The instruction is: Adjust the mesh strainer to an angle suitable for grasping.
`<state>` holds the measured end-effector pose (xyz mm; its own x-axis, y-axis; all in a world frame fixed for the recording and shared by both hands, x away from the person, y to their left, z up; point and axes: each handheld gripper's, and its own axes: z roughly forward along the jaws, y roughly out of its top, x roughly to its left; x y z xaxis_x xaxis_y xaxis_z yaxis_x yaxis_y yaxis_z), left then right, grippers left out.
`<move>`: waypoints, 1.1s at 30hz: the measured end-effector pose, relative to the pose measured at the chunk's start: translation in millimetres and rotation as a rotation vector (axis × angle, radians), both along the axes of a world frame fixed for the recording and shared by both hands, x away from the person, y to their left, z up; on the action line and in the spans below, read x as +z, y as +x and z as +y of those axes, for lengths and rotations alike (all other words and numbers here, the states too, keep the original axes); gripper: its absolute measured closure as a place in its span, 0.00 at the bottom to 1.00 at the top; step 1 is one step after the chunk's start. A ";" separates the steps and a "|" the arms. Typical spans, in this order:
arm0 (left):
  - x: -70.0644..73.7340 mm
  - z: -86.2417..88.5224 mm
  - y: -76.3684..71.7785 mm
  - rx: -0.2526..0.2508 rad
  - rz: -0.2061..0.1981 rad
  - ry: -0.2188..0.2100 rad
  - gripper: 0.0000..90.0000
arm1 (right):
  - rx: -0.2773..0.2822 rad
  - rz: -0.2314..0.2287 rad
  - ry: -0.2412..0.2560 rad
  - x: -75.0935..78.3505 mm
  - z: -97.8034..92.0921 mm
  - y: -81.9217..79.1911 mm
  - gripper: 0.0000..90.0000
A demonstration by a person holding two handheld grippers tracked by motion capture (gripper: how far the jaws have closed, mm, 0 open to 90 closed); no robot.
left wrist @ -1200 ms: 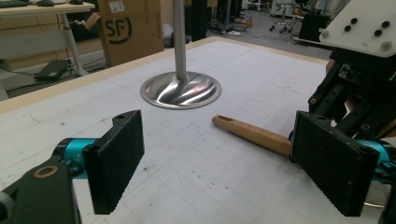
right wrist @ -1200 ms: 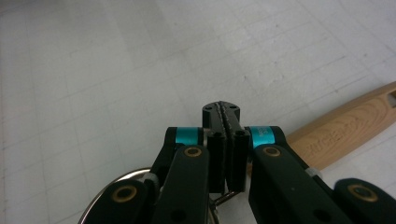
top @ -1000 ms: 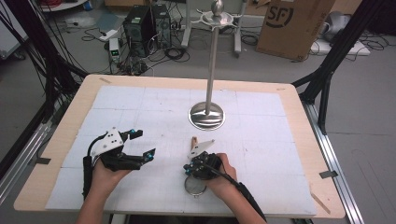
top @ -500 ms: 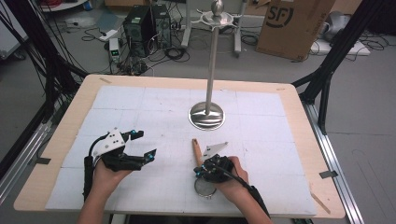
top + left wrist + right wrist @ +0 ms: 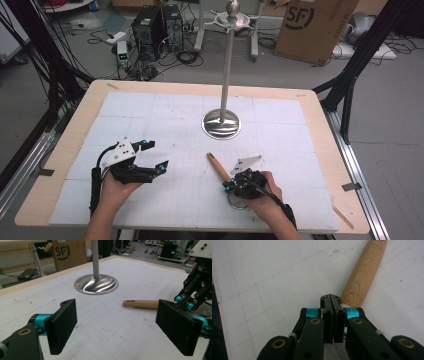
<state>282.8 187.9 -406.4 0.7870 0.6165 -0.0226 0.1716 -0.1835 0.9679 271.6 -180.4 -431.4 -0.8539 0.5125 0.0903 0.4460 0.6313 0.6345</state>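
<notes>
A small strainer with a light wooden handle lies on the white gridded mat. Its round metal mesh sits under my right hand. My right gripper is shut, its jaws pressed together where the handle meets the mesh, apparently pinching the strainer's thin rim. My left gripper rests open to the left with nothing between its jaws, pointing toward the handle and the right gripper.
A metal stand with a round base and a tall pole rises at the middle of the mat, beyond the handle. The wooden table edge frames the mat. A cardboard box and cables lie on the floor behind.
My right hand has shifted right and toward the near edge with the strainer. The handle has swung from pointing away to pointing up-left. The left gripper has stayed put.
</notes>
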 end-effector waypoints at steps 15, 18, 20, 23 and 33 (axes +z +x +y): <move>0.5 0.9 0.0 0.001 -0.003 -0.004 0.20 | -0.080 -0.007 -0.003 2.5 -32.1 -3.1 0.98; 0.5 0.7 0.0 0.002 -0.003 -0.005 0.20 | -0.078 -0.006 0.018 5.1 -31.9 -3.2 0.97; 0.5 0.6 0.0 0.002 -0.003 -0.006 0.20 | -0.074 -0.009 0.039 7.8 -29.7 -3.2 0.97; 0.7 0.6 0.0 0.002 -0.003 -0.008 0.20 | -0.070 -0.023 0.047 10.0 -27.6 -2.4 0.96; 0.9 1.0 0.1 0.001 -0.004 -0.009 0.20 | -0.119 -0.050 0.075 13.3 -16.8 22.9 0.98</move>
